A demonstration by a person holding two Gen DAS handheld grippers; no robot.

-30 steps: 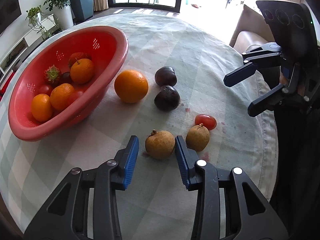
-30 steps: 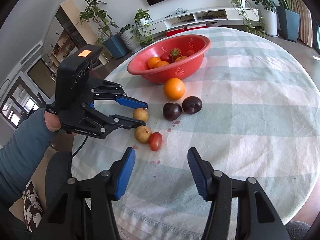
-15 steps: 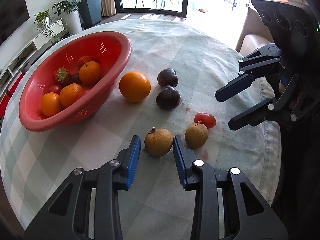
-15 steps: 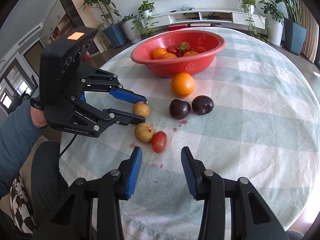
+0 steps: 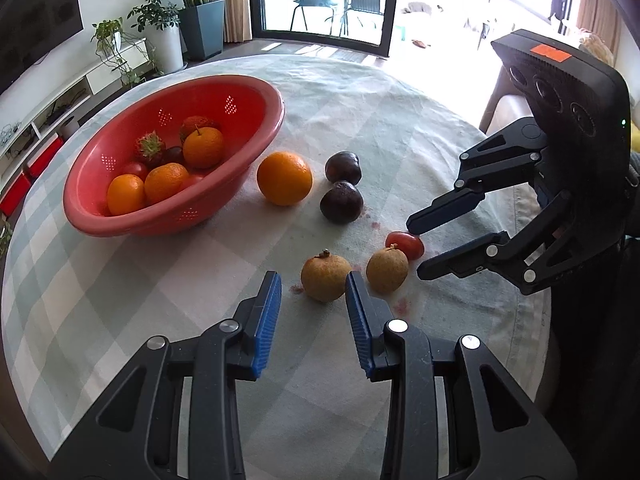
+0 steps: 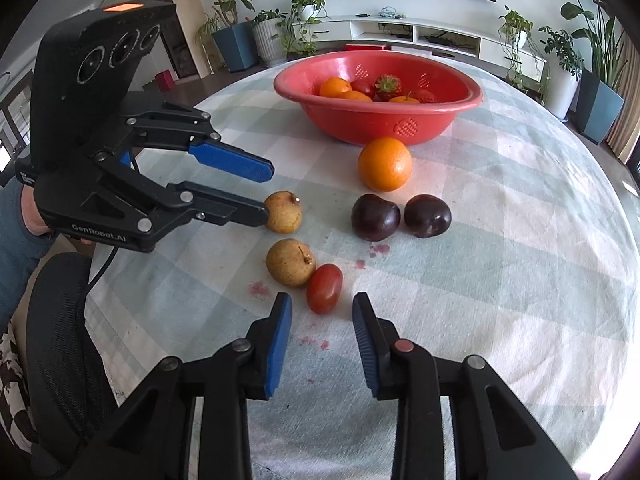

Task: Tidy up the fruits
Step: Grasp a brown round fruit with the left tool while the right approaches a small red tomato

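A red colander bowl (image 5: 160, 222) (image 6: 380, 124) holds oranges, strawberries and tomatoes. On the checked cloth lie an orange (image 5: 284, 178) (image 6: 385, 164), two dark plums (image 5: 341, 202) (image 6: 375, 217), two brown round fruits and a small red tomato (image 5: 406, 245) (image 6: 324, 288). My left gripper (image 5: 313, 278) (image 6: 266, 191) stands narrowly open, its tips at the farther brown fruit (image 5: 325, 276) (image 6: 283, 213) without pressing it. My right gripper (image 6: 322, 299) (image 5: 415, 249) is closing, with the tomato just at its tips and free of the pads. The other brown fruit (image 5: 387, 266) (image 6: 290, 262) touches the tomato.
Red juice stains (image 6: 258, 289) dot the cloth near the fruits. The round table's edge (image 5: 532, 320) runs close behind the right gripper. A person's sleeve (image 6: 16, 264) and a dark chair back (image 6: 60, 312) sit at the left. Potted plants and a low shelf stand beyond.
The right gripper has come in towards the tomato while its jaws narrowed markedly. The left gripper's jaws narrowed slightly and it eased back from the brown fruit. No fruit has moved.
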